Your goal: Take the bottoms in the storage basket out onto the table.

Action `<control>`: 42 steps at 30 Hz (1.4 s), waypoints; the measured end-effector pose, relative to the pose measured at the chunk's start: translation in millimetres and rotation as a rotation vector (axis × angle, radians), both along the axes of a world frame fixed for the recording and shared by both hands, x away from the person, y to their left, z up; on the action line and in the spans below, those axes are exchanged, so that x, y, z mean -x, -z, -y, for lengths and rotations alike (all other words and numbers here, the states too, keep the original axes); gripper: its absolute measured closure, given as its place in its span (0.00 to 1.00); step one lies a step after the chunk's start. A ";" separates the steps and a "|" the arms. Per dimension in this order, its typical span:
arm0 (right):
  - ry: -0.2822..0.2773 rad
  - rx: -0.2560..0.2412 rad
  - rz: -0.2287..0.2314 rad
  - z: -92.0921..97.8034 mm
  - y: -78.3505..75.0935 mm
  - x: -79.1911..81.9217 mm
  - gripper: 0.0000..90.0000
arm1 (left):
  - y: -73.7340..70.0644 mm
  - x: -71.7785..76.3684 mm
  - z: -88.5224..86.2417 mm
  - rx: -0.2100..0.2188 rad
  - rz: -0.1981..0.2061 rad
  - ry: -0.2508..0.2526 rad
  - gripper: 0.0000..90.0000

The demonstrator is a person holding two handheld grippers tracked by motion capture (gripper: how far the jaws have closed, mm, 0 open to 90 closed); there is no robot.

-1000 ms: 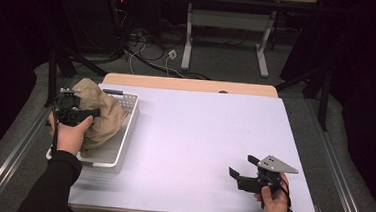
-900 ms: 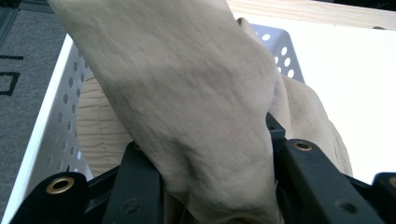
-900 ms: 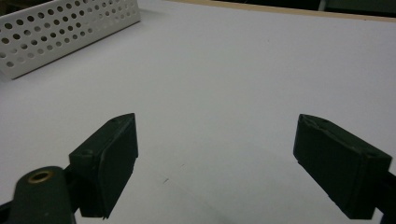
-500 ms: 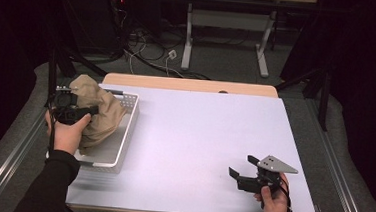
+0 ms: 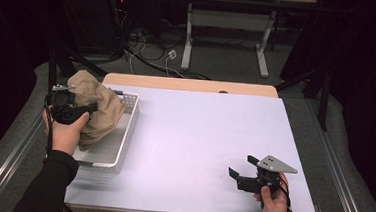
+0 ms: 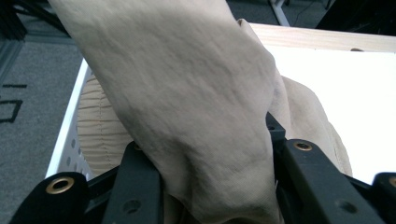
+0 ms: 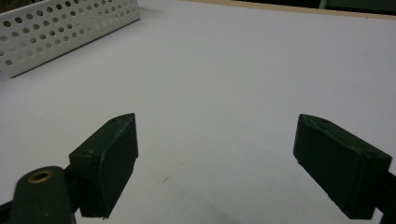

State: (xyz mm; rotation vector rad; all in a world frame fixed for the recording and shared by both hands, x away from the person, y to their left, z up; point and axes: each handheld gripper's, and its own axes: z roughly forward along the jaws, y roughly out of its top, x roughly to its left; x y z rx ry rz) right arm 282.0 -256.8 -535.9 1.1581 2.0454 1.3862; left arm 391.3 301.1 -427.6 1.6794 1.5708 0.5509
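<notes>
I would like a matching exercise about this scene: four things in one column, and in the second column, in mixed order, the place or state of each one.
Things:
1. tan cloth
2. white basket
3. left claw
4. right claw

Places or states:
A. open, low over the bare white table, near its front right corner
B. at the table's left edge, its walls full of holes
C. bunched up, partly lifted above the basket
D. shut on a fold of fabric

Right pairs: 1-C, 2-B, 3-D, 4-A

cloth bunched in tray | tray at table's left edge | right gripper way over near front-right corner
</notes>
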 end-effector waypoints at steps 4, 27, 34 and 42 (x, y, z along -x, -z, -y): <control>0.001 -0.002 0.003 0.0 0.3 -0.4 0.15 | -2.4 2.7 -0.1 0.007 0.032 -0.001 0.71; -0.001 0.000 0.001 -0.2 0.2 -0.1 0.15 | -13.2 20.2 2.0 0.029 0.155 0.003 0.71; -0.002 0.003 -0.002 -0.2 0.1 -0.1 0.15 | -17.9 25.8 5.8 0.036 0.183 0.016 0.71; -0.001 0.001 0.002 -0.3 0.5 -0.4 0.15 | -23.6 30.8 14.5 0.045 0.212 0.045 0.71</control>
